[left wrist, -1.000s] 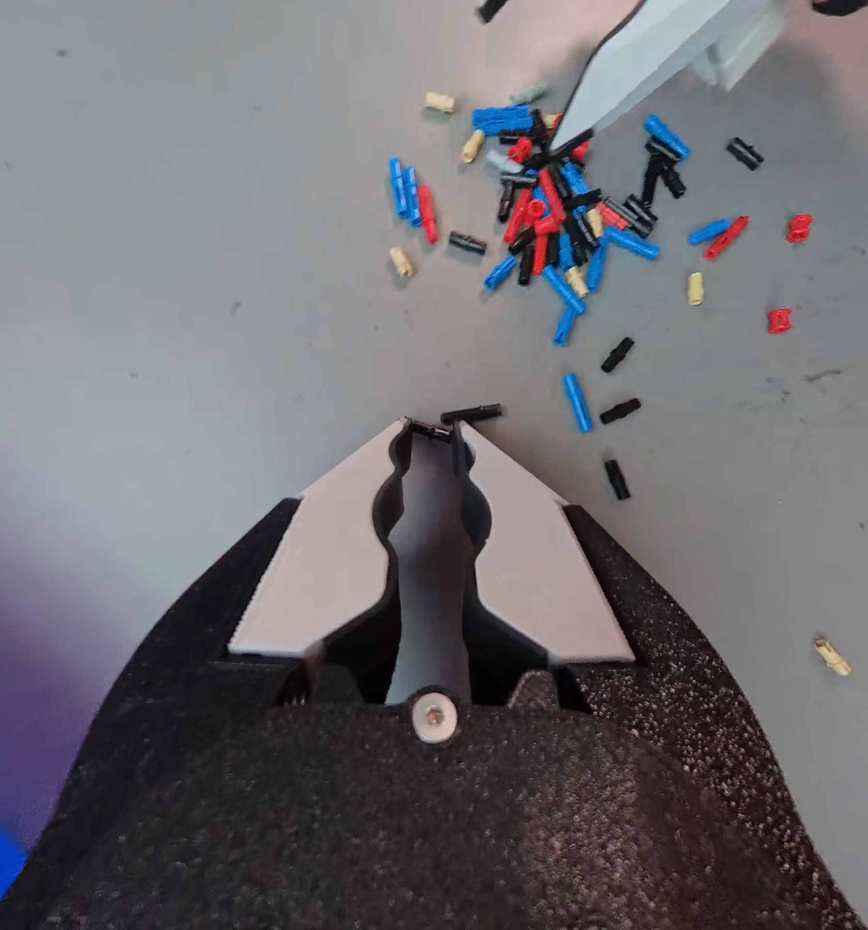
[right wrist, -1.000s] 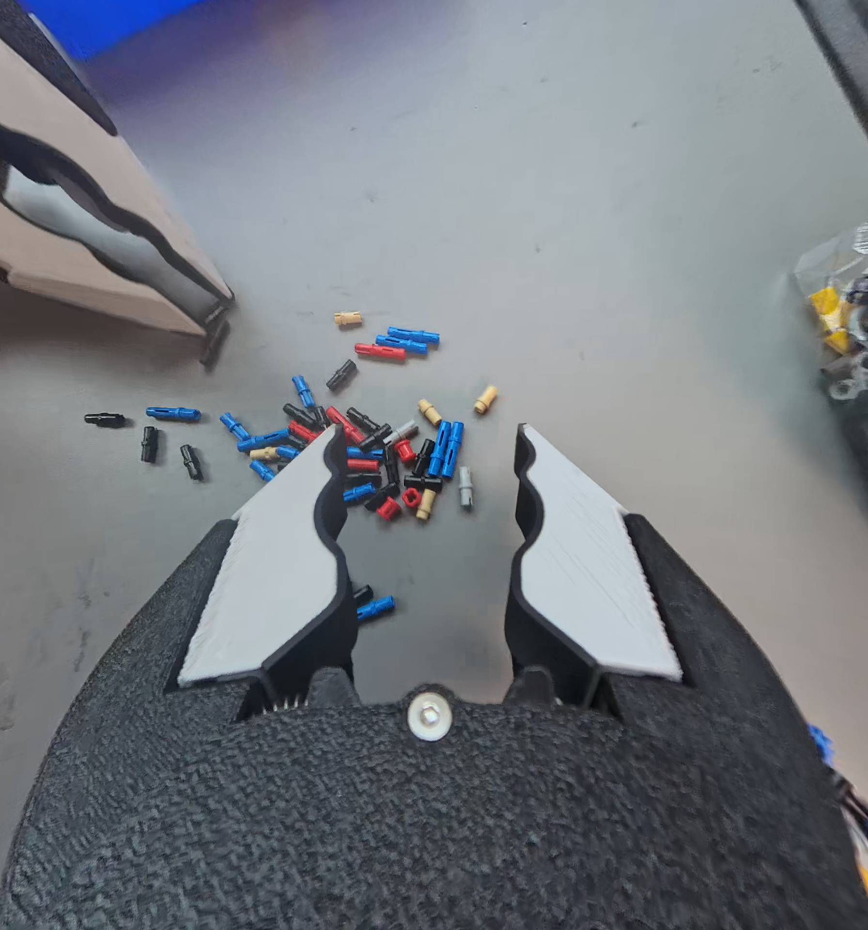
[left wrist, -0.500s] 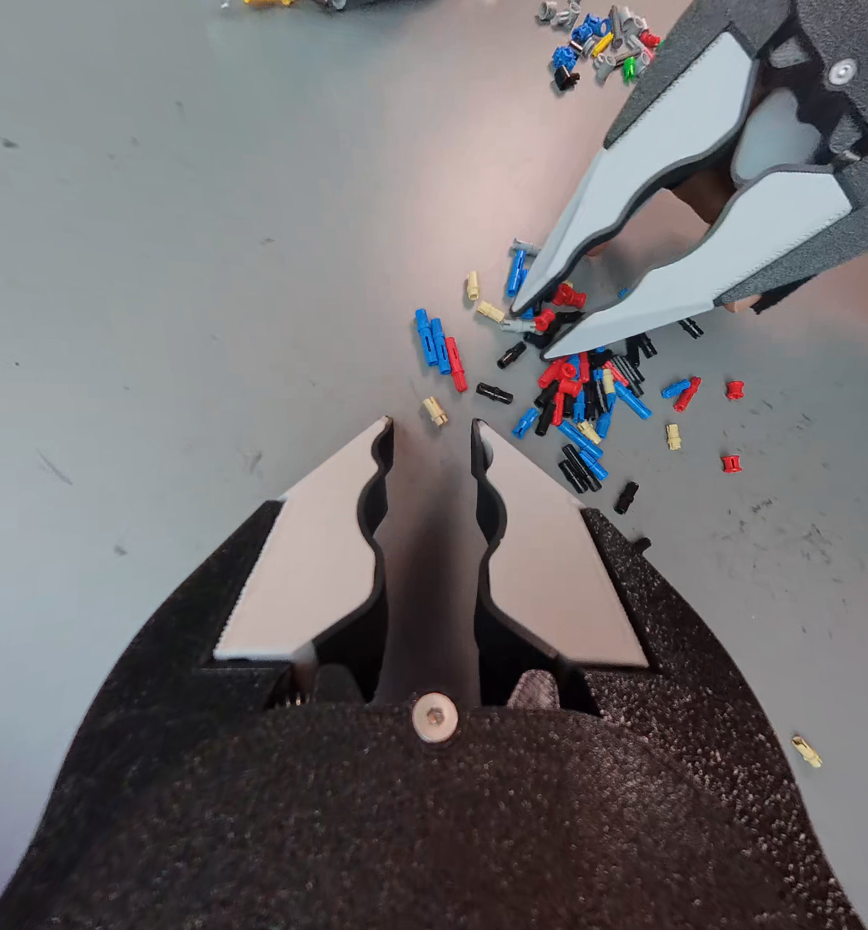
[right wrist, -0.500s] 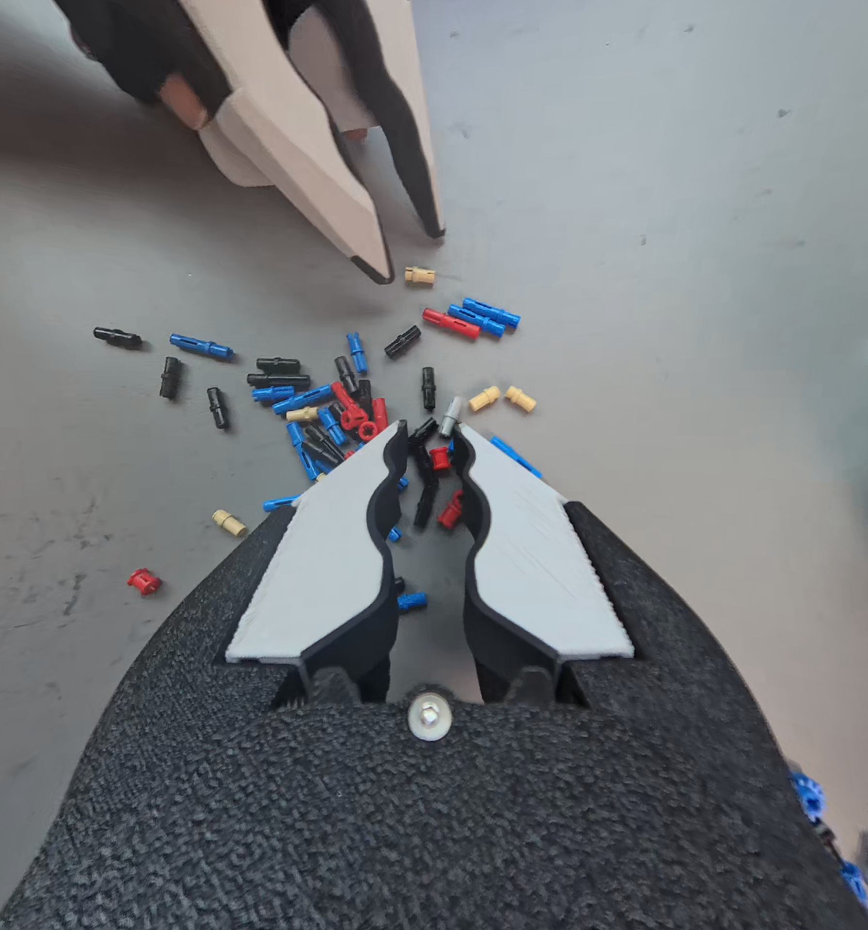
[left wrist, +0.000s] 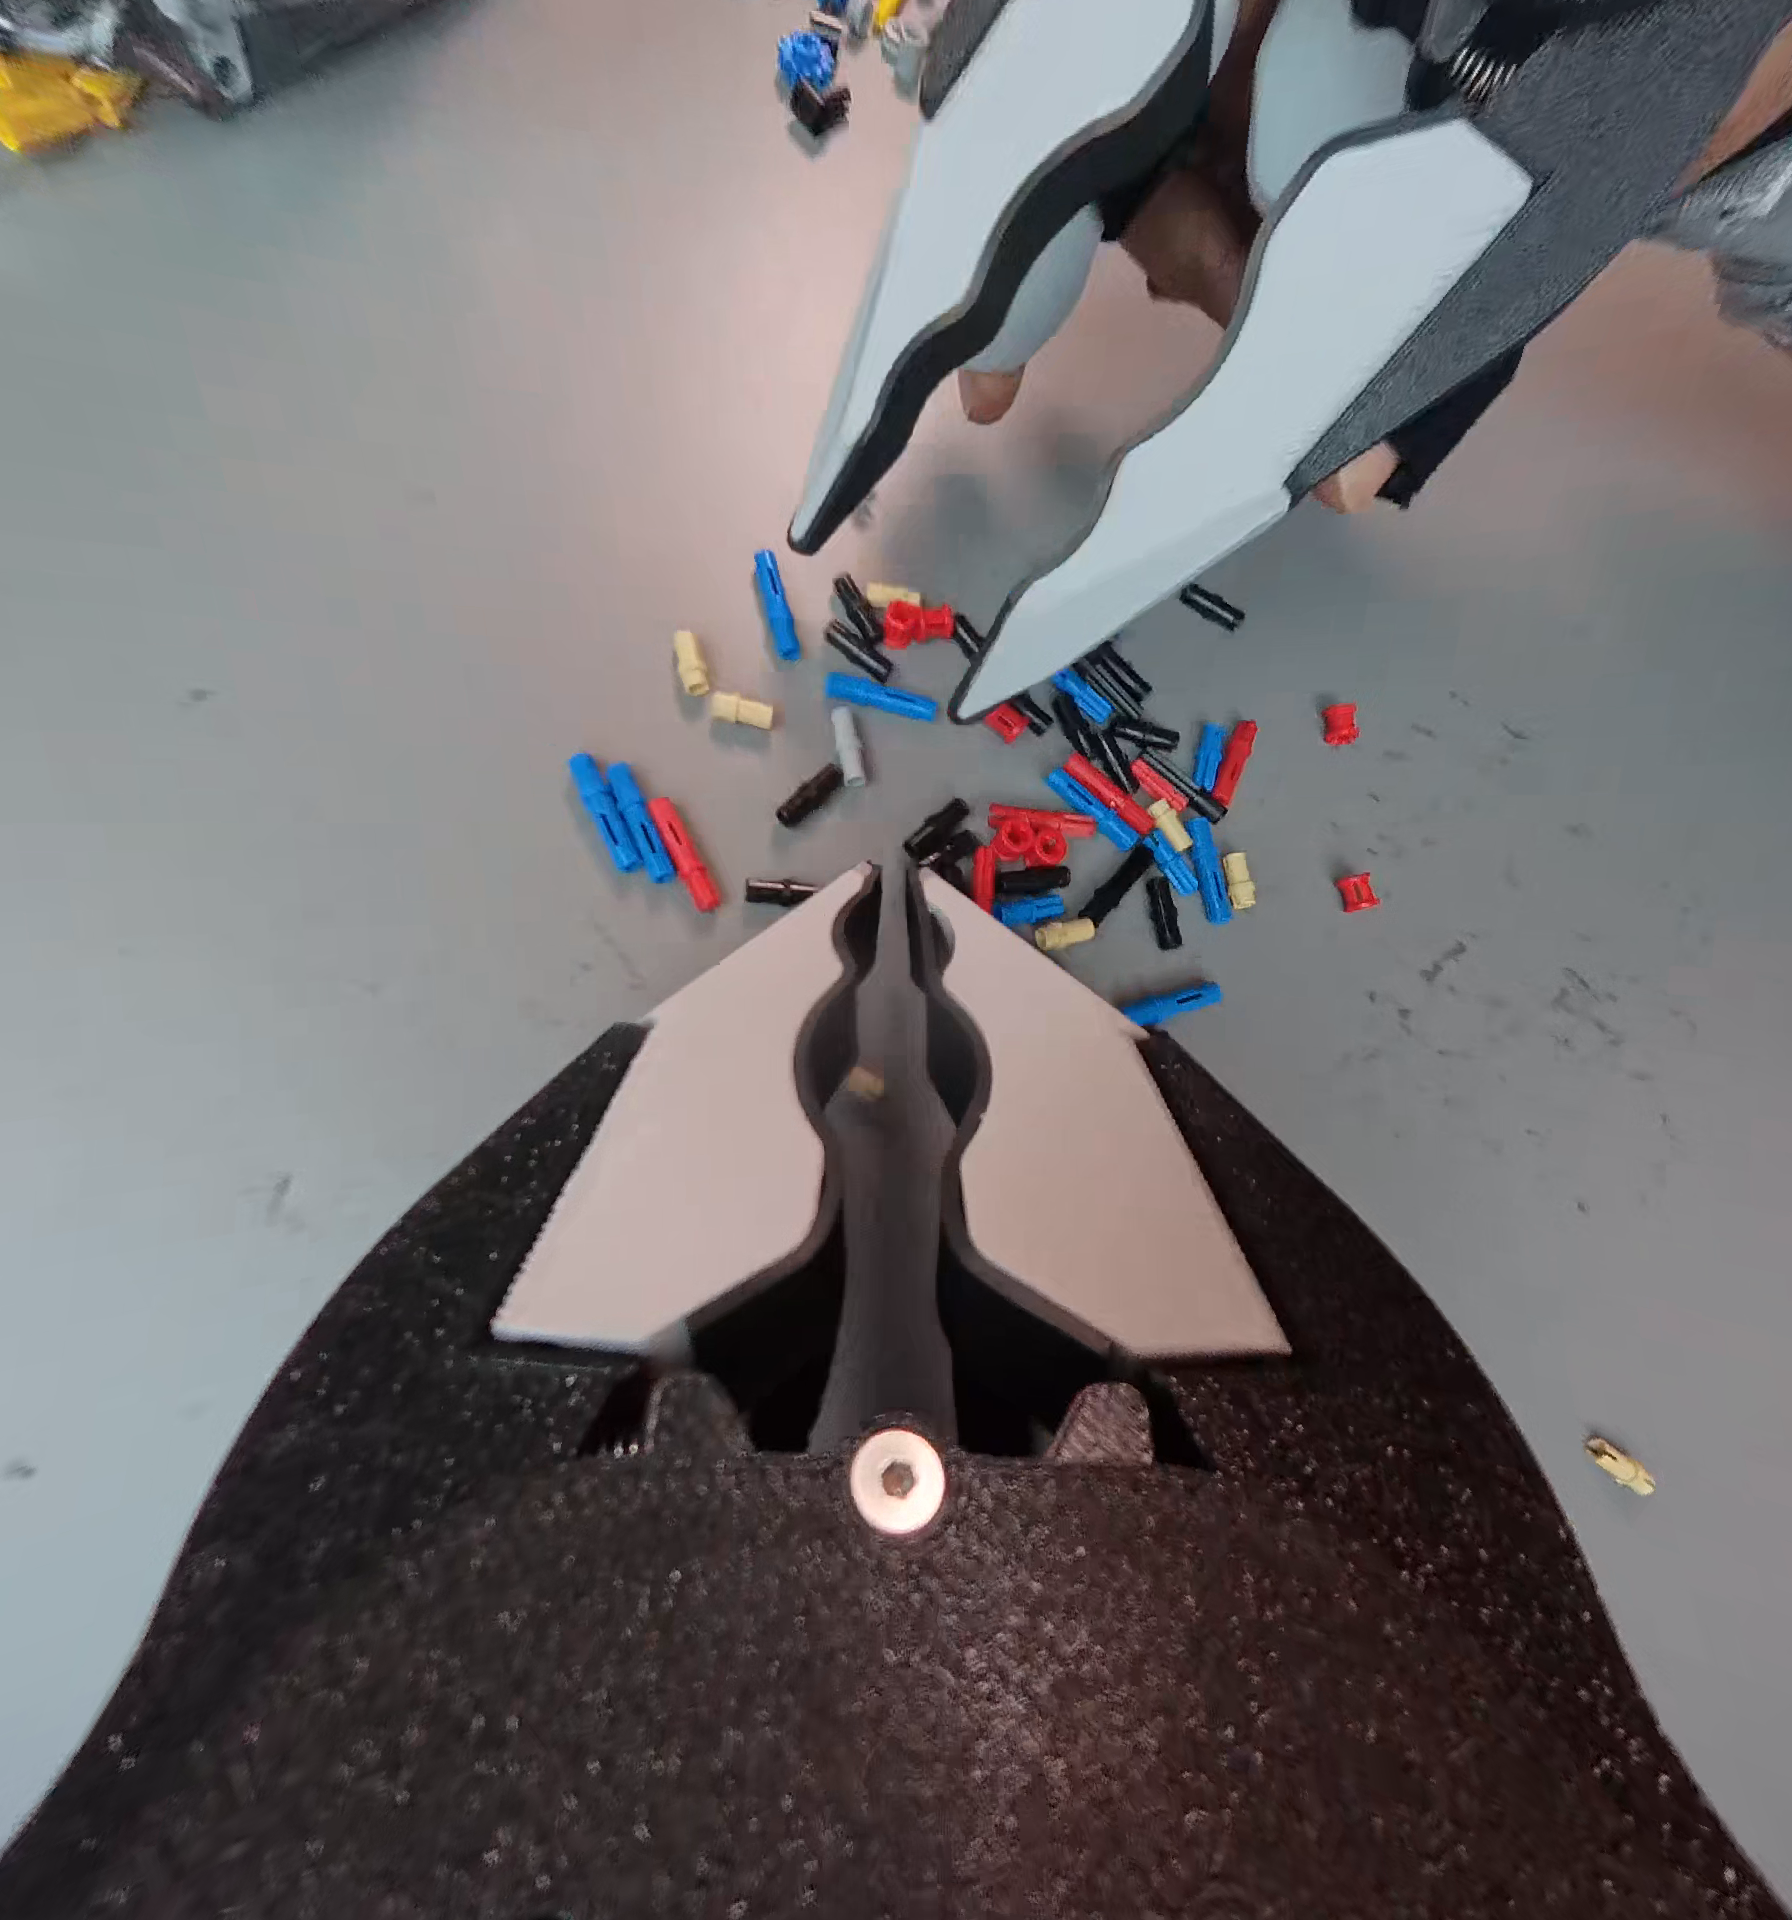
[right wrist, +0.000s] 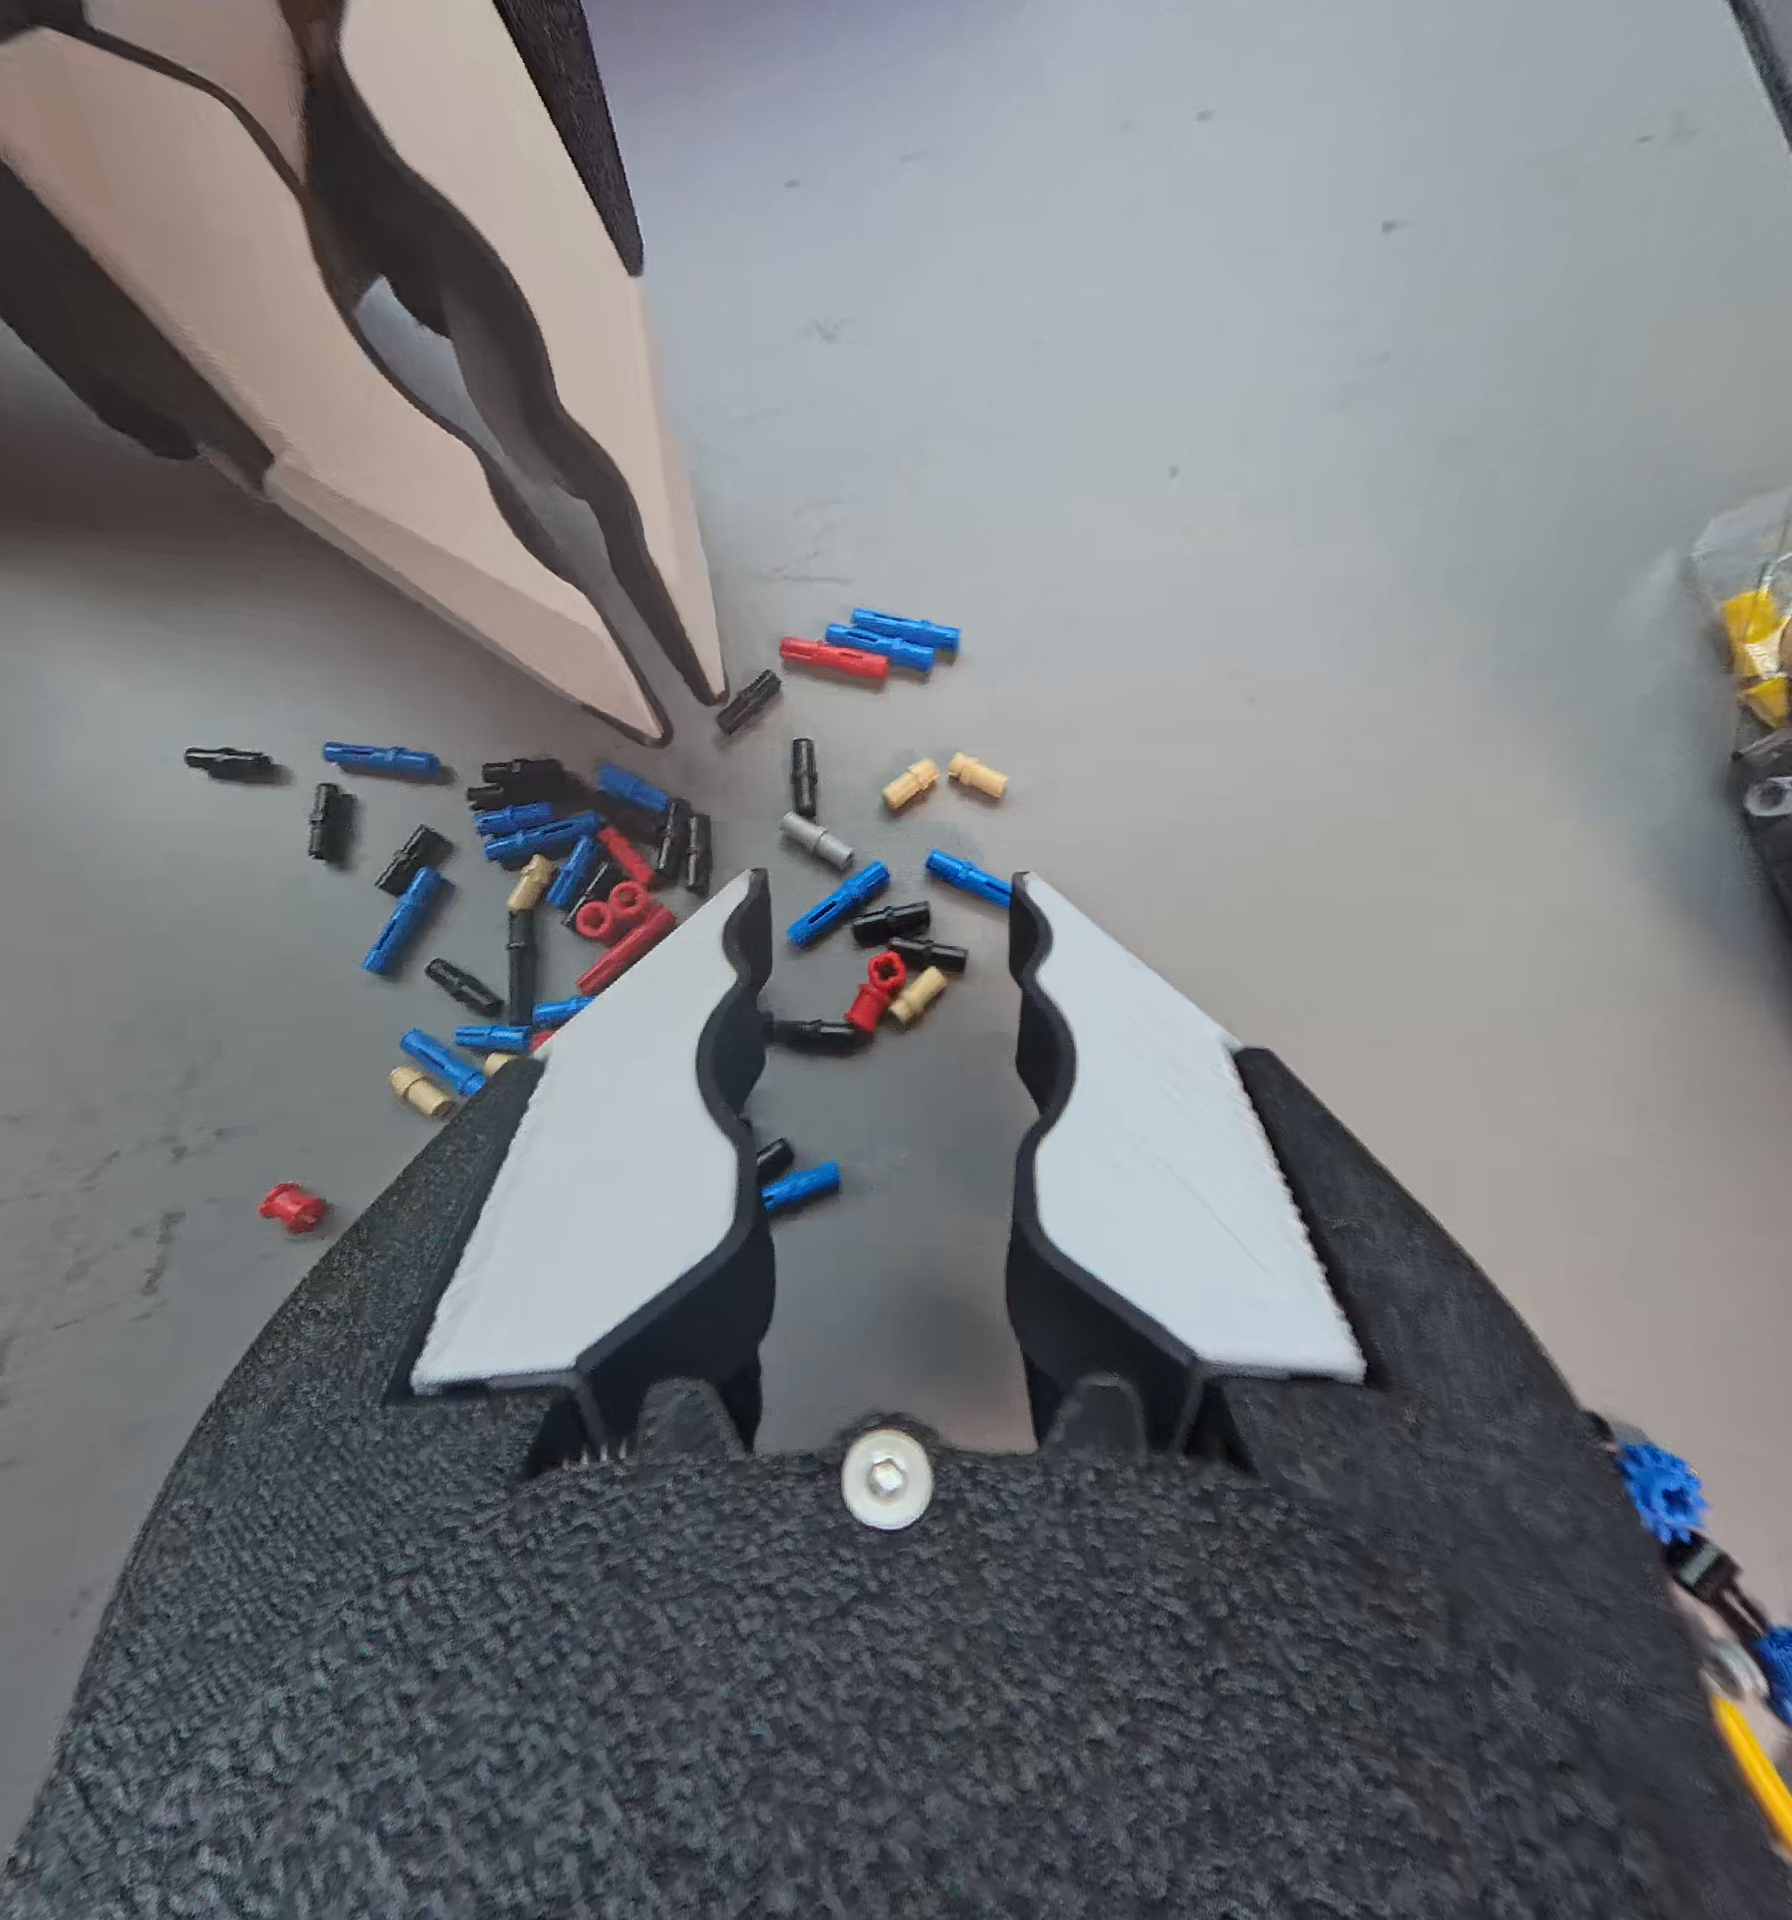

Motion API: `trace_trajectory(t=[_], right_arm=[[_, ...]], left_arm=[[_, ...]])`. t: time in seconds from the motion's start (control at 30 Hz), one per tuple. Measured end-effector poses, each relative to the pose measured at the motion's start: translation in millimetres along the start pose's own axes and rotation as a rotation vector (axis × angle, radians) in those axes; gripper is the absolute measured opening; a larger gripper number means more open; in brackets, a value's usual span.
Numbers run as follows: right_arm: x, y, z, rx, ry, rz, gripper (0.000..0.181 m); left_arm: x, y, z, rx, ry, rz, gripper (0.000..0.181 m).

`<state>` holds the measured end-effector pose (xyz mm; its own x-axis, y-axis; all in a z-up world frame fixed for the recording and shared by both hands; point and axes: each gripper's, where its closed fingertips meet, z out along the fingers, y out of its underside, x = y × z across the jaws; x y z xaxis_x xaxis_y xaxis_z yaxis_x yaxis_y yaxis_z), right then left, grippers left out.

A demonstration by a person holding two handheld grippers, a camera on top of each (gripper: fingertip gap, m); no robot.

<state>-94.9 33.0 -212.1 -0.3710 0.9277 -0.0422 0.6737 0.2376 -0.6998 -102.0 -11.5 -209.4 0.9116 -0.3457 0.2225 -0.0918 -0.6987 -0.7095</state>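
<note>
A pile of small blue, red, black and tan pins (left wrist: 1079, 810) lies on the grey table (left wrist: 248, 623); it also shows in the right wrist view (right wrist: 580, 852). My left gripper (left wrist: 892, 875) is shut, its tips at the near edge of the pile beside a black pin (left wrist: 780, 890). A tan pin (left wrist: 864, 1084) shows in the hollow between its fingers; I cannot tell whether it is held. My right gripper (right wrist: 889, 888) is open and empty over a blue pin (right wrist: 838, 904), black pins and a red connector (right wrist: 876, 987). The two grippers face each other across the pile.
A clear bag of yellow and grey parts (right wrist: 1785, 665) lies at the right. Loose blue and black parts (left wrist: 814, 73) lie at the far edge. Two red bushings (left wrist: 1339, 722) and a stray tan pin (left wrist: 1619, 1465) lie apart from the pile. A person's fingers (left wrist: 985, 395) hold the right gripper. Some 5 cm of space lies between my two pairs of fingers.
My left gripper, open half a second ago, has shut and moved up to the pile. My right gripper, nearly shut half a second ago, has opened; some pins have shifted.
</note>
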Motion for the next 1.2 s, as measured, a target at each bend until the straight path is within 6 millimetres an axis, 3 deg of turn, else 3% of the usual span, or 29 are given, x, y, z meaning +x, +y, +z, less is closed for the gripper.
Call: trace_trajectory(t=[0.1,0.23,0.3,0.47,0.67,0.73,0.83,1.0,1.2], right_arm=[[7.1,-6.7,14.8,-0.02,-0.012,-0.016,0.051],[1.6,-13.6,28.3,-0.068,-0.054,-0.072,0.039],[-2.7,-12.1,27.5,-0.095,-0.064,-0.102,0.027],[-16.2,-2.8,19.9,-0.119,-0.06,-0.152,0.008],[-44.0,10.0,1.2,-0.101,-0.085,-0.178,0.009],[-39.6,5.8,-11.6,-0.042,-0.062,-0.127,0.018],[-15.5,11.7,-30.7,0.004,0.017,-0.042,0.031],[15.2,39.3,-39.9,-0.001,0.086,0.118,0.054],[18.9,34.4,-25.1,-0.004,0.1,0.147,0.032]], left_arm=[[-24.8,-14.8,-4.4,0.055,-0.079,-0.035,0.02],[-41.3,-8.4,4.5,0.004,-0.084,-0.072,0.034],[-39.2,-5.0,9.9,-0.015,-0.073,-0.045,0.033],[-22.1,0.2,13.9,-0.06,-0.048,0.054,0.008],[10.7,8.3,16.5,-0.088,0.044,0.116,0.006],[18.0,8.6,17.0,-0.085,0.064,0.126,0.004],[23.4,2.8,10.1,-0.051,0.096,0.108,0.015],[-4.6,-6.5,1.4,0.027,0.044,0.041,0.025],[-21.3,-25.8,27.4,-0.01,0.046,0.023,0.027]])
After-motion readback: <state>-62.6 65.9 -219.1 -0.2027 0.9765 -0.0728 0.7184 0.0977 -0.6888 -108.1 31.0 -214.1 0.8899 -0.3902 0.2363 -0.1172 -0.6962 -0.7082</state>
